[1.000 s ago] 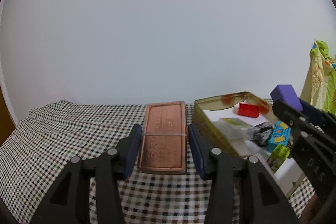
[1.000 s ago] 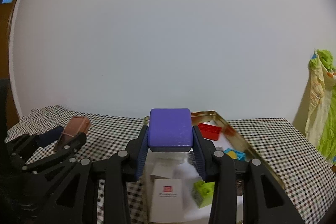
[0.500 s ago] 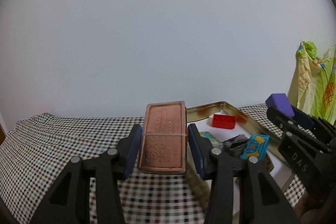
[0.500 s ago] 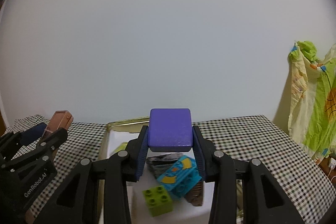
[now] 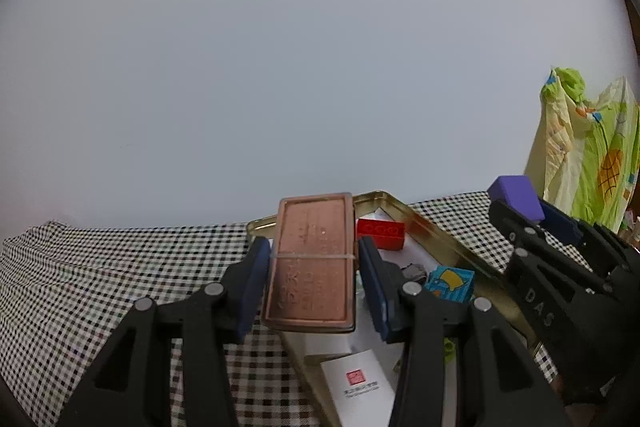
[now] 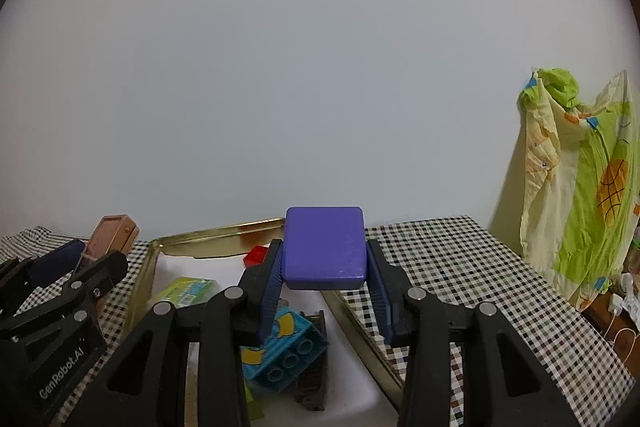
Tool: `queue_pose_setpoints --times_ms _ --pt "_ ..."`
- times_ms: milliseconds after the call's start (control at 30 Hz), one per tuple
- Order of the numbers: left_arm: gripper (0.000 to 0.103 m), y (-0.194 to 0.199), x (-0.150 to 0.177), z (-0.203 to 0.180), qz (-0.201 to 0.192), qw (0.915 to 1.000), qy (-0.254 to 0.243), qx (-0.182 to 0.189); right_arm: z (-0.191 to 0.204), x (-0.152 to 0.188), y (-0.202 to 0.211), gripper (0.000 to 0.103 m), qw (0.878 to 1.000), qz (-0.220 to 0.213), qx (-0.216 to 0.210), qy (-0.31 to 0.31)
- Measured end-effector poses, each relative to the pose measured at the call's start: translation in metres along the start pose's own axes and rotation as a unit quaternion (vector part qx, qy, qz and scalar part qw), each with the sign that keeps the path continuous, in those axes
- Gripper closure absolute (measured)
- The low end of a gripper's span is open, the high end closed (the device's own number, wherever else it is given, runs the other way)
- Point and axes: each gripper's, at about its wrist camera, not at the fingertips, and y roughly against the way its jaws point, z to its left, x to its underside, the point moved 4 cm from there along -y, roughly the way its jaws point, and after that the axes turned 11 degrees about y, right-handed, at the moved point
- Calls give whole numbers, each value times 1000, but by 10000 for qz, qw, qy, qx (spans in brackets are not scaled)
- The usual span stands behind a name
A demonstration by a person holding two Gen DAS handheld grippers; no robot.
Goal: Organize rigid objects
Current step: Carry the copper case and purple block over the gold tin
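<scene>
My left gripper (image 5: 310, 255) is shut on a flat copper-coloured tin (image 5: 312, 259) with a rubber band round it, held above the left part of the gold tray (image 5: 440, 235). My right gripper (image 6: 324, 259) is shut on a purple block (image 6: 324, 247), held over the same gold tray (image 6: 216, 235). Inside the tray lie a red brick (image 5: 380, 234), a blue brick (image 6: 284, 355), a green box (image 6: 186, 289), a brown piece (image 6: 314, 367) and a white card (image 5: 358, 383). Each gripper shows at the other view's edge, the right gripper (image 5: 532, 215) and the left gripper (image 6: 92, 247).
The table wears a black-and-white checked cloth (image 5: 100, 267). A green and yellow patterned garment (image 6: 580, 187) hangs at the right beyond the table's corner. White cables (image 6: 620, 315) lie at the far right. A plain white wall fills the background.
Both grippers have swung to the right with their loads. The tray has slid leftward in both views and now lies under both grippers. The hanging garment has come further into view.
</scene>
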Motion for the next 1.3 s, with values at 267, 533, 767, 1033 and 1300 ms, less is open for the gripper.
queue_pose_setpoints --times_ms 267,533,767,1033,1300 --pt "58 -13 -1 -4 192 9998 24 15 -7 4 -21 60 9997 248 -17 -9" --pt "58 -26 0 -3 438 9990 114 -6 3 8 -36 60 9984 540 -179 -20" --pt "58 -39 3 -9 623 9980 135 -46 5 11 -47 60 9965 772 -315 -104" --pt "58 -44 6 0 800 9967 108 -88 16 16 -57 60 9936 1011 -510 -15" --pt "59 -49 15 4 993 9949 55 -142 21 19 -62 60 9914 1153 -618 -14"
